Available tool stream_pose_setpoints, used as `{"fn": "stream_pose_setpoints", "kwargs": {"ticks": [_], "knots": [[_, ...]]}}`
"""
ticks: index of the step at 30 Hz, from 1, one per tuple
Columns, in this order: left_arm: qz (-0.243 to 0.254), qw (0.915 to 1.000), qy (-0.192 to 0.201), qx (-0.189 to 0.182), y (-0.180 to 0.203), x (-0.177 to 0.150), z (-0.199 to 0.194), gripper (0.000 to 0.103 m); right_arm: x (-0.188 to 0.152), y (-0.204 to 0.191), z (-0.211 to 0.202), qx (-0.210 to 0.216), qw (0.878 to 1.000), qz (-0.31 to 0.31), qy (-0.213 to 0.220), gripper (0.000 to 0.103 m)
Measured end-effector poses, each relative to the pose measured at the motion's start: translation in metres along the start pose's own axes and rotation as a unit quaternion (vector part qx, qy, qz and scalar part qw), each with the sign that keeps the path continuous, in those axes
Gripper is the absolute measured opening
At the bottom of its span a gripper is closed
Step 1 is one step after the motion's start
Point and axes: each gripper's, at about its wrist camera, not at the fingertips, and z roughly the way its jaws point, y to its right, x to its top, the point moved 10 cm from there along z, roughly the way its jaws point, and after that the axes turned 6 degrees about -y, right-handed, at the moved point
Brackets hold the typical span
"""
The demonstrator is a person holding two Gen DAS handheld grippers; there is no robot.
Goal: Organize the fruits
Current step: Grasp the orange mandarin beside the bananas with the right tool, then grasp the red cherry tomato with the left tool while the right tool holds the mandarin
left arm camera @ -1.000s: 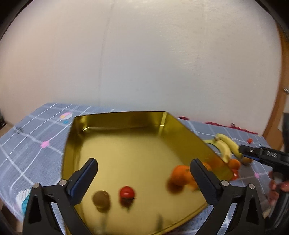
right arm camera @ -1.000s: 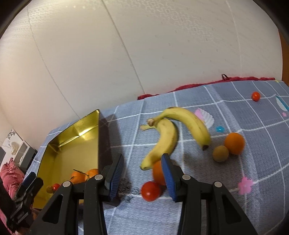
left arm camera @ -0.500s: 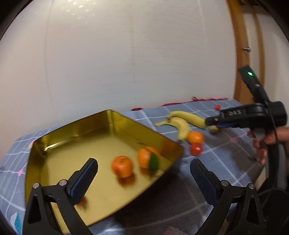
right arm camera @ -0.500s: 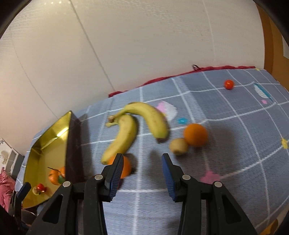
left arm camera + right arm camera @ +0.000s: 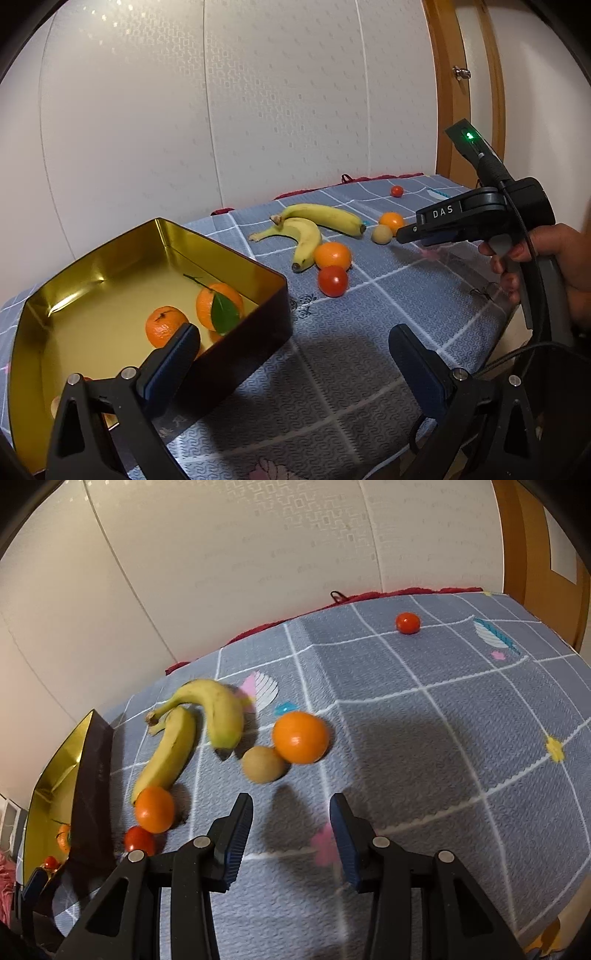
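I have the right gripper (image 5: 291, 834) low over the cloth, its jaws apart with nothing between them, and the kiwi (image 5: 264, 765) lies just ahead of the tips, a little toward the left jaw, touching the orange (image 5: 301, 737) behind it. I judge the step in hand is to take the kiwi, so I should bring the jaws forward with one pad on each side of it, and close only when it sits in the middle, because the gap is not much wider than the fruit and a bump can roll it against the orange. The two bananas (image 5: 192, 727) lie beyond the left jaw, and a second orange (image 5: 154, 809) and a tomato (image 5: 139, 840) are near the tin (image 5: 122, 266). My left gripper (image 5: 295, 358) hangs with its jaws wide apart and empty; the tin with two mandarins (image 5: 192, 314) is at its left jaw, the bare cloth between the pads. Compared with one second ago, the right jaws keep the same gap, but then they stood over the tomato and the second orange, and now these are off to the left; the left view then looked straight into the tin, and now it has swung toward the loose fruits
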Motion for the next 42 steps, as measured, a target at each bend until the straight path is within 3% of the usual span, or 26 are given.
{"fn": "stream_pose_setpoints", "kwargs": {"ticks": [11,19,23,30,35,42], "knots": [[-0.013,0.9999,0.001,-0.005,0.001,0.003,0.002,0.103,0.046,0.009,0.017,-0.014,0.999,-0.04,0.001,0.046],[-0.006,1.0,0.005,-0.002,0.003,0.004,0.004,0.103,0.043,0.0,0.039,0.019,0.999,-0.034,-0.027,0.049],[-0.014,0.9999,0.006,-0.008,0.003,0.006,0.004,0.103,0.041,-0.006,0.035,-0.005,0.998,-0.064,-0.018,0.037],[-0.028,0.9992,0.016,-0.023,0.011,0.02,0.004,0.103,0.039,0.005,0.024,0.009,1.0,-0.015,-0.022,0.036],[-0.023,0.9993,0.012,-0.027,0.025,0.033,0.014,0.102,0.033,0.018,0.012,-0.024,0.999,-0.008,-0.024,0.036],[0.015,0.9994,0.001,-0.032,0.051,0.061,0.037,0.09,0.03,0.032,0.007,-0.013,0.999,0.017,-0.026,0.036]]}}
